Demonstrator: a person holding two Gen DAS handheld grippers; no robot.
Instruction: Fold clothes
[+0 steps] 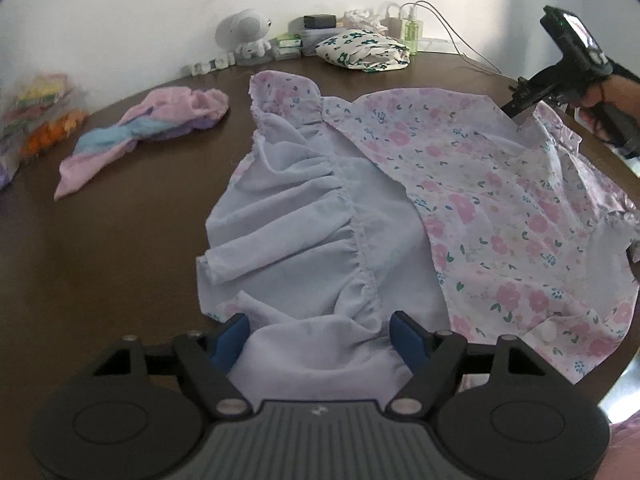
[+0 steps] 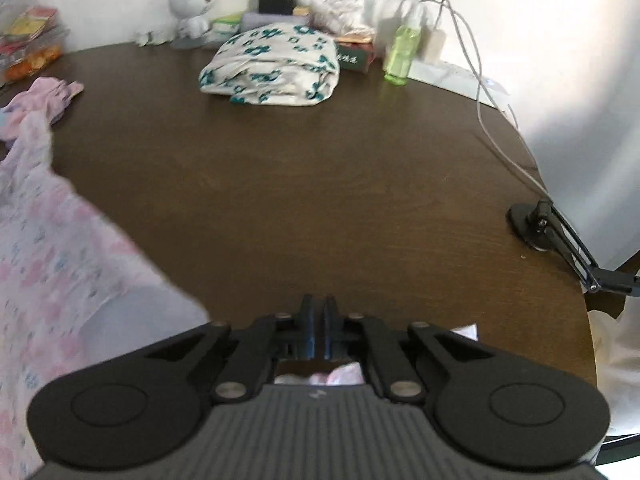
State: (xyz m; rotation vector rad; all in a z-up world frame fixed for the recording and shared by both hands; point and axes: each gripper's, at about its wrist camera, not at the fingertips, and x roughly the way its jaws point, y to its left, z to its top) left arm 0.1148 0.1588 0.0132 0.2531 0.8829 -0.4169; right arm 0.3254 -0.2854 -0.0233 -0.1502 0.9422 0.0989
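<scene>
A pink floral dress (image 1: 460,184) lies spread on the brown table (image 1: 120,240), part of it turned over to show its pale lilac inside (image 1: 304,220). My left gripper (image 1: 320,336) is open at the dress's near edge, with lilac cloth bunched between its blue pads (image 1: 236,336). A hand holds my right gripper (image 1: 514,110) at the far right corner of the dress. In the right wrist view that gripper (image 2: 318,312) is shut, with no cloth showing between its fingertips. The dress (image 2: 60,260) is blurred at the left, and some of it lies under the gripper.
A crumpled pink and blue garment (image 1: 152,124) lies at the left. A folded white cloth with teal flowers (image 2: 272,68) sits at the back, near a white toy figure (image 2: 192,8), a green bottle (image 2: 400,56), boxes and cables (image 2: 492,112). A black clamp arm (image 2: 560,236) stands at the right edge.
</scene>
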